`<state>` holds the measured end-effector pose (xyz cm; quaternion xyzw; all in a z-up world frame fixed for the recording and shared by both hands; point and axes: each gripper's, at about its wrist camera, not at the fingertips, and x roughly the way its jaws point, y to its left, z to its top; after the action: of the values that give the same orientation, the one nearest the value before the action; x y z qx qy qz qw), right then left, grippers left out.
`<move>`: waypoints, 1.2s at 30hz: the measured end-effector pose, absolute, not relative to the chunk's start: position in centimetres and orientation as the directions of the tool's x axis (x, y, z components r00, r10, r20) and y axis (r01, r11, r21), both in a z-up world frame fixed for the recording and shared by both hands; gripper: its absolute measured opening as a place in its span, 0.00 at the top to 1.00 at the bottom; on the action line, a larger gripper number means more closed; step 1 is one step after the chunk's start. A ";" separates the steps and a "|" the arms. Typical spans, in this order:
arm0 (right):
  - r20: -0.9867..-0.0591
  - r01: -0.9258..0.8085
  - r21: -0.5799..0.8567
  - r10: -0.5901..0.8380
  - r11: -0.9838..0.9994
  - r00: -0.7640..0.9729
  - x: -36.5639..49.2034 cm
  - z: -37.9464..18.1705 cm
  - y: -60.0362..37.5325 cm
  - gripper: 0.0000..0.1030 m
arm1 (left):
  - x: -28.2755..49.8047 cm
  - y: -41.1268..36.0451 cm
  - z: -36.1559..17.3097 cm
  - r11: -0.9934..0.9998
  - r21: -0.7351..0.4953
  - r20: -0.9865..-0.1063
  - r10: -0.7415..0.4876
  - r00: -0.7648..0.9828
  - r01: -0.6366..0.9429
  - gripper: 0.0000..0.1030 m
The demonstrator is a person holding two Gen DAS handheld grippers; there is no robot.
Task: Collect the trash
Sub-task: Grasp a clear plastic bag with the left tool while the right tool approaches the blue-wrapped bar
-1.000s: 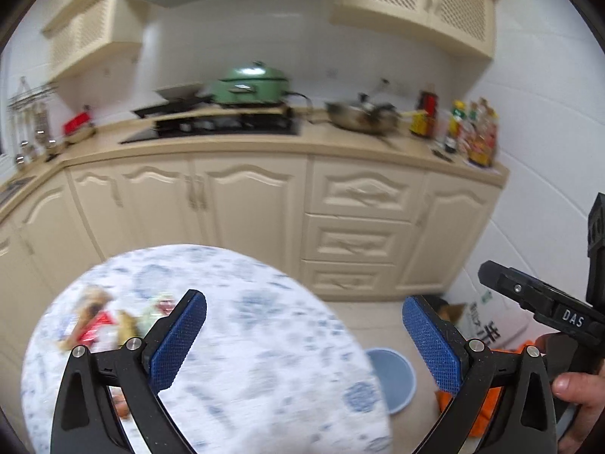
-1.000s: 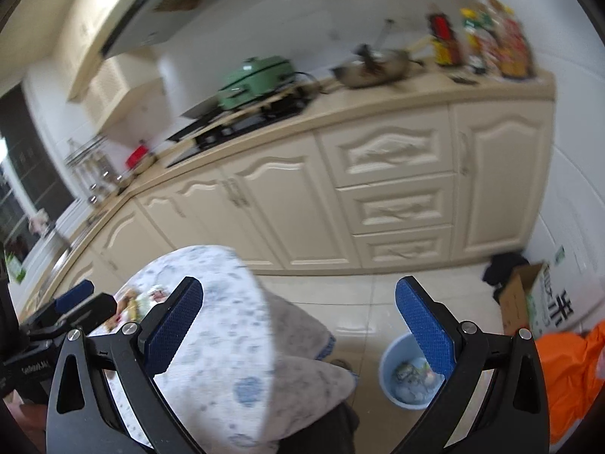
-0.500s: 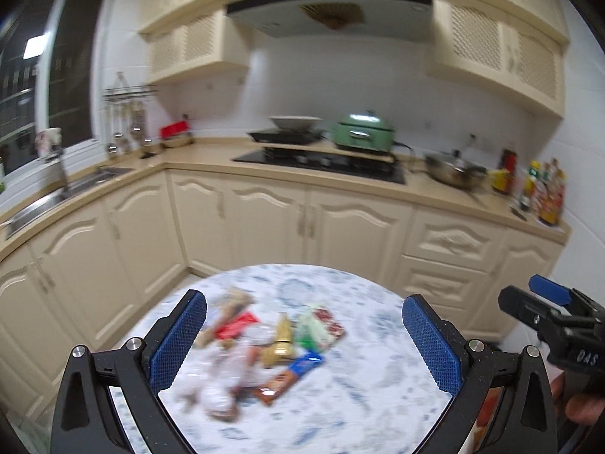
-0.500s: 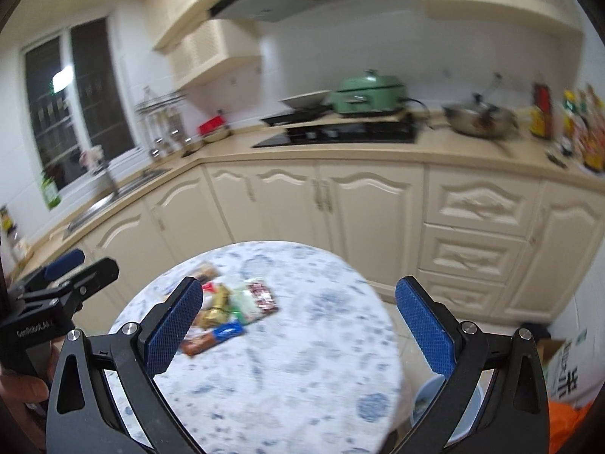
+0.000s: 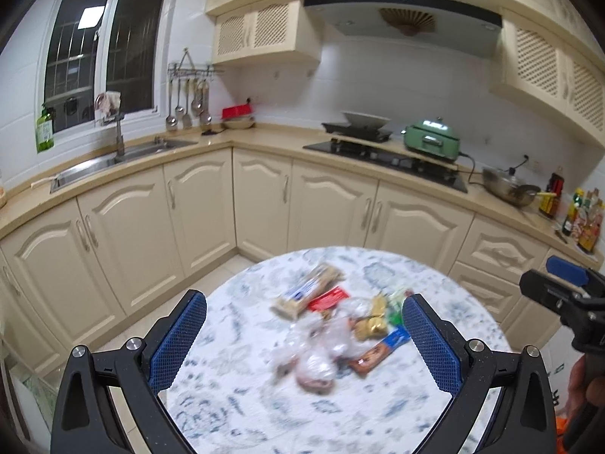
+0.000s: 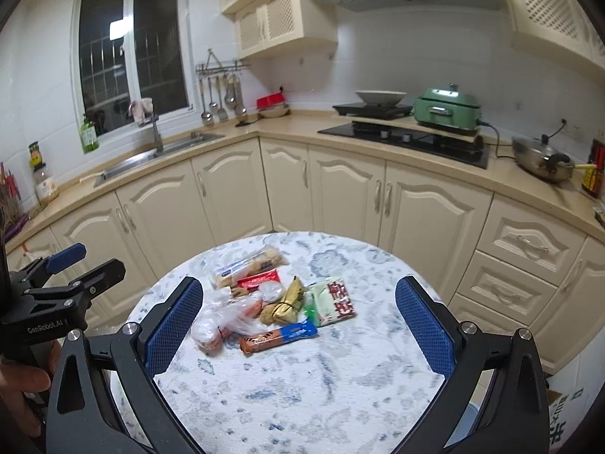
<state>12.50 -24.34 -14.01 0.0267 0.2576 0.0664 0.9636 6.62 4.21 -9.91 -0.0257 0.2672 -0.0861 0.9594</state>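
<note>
A pile of trash lies on a round table with a blue-and-white cloth. In it are a long biscuit pack, a red wrapper, a clear plastic bag, a brown-and-blue bar wrapper, a gold wrapper and a green-white packet. The pile also shows blurred in the left wrist view. My right gripper is open and empty above the table, near the pile. My left gripper is open and empty, also above the table.
Cream kitchen cabinets curve behind the table, with a sink, a hob, a green cooker and a pan on the counter. A cardboard box stands on the floor at the lower right.
Both views have swung left and up, from the floor and blue bin to the table. The trash pile now lies between the fingers in both views. Both grippers stay open.
</note>
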 end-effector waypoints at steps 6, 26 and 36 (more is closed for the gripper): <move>-0.548 -0.118 0.091 0.149 0.989 0.823 14.8 -16.2 -23.6 0.00 | 10.7 5.3 -11.3 0.985 -0.088 -0.557 -0.172 0.812 0.149 0.01; -0.722 -0.046 0.116 0.116 0.992 0.682 21.2 -24.6 -24.8 0.00 | 21.7 2.9 -19.6 0.975 -0.057 -0.699 -0.193 0.689 0.216 0.02; -0.787 -0.035 0.196 0.178 0.980 0.591 24.6 -29.1 -23.7 0.22 | 24.3 -0.3 -22.1 0.946 -0.044 -0.709 -0.256 0.658 0.321 0.24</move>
<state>24.57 -23.65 -29.10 0.0799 0.4484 0.0600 0.8882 24.34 -0.31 -22.10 0.0423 0.3822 -0.1585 0.9094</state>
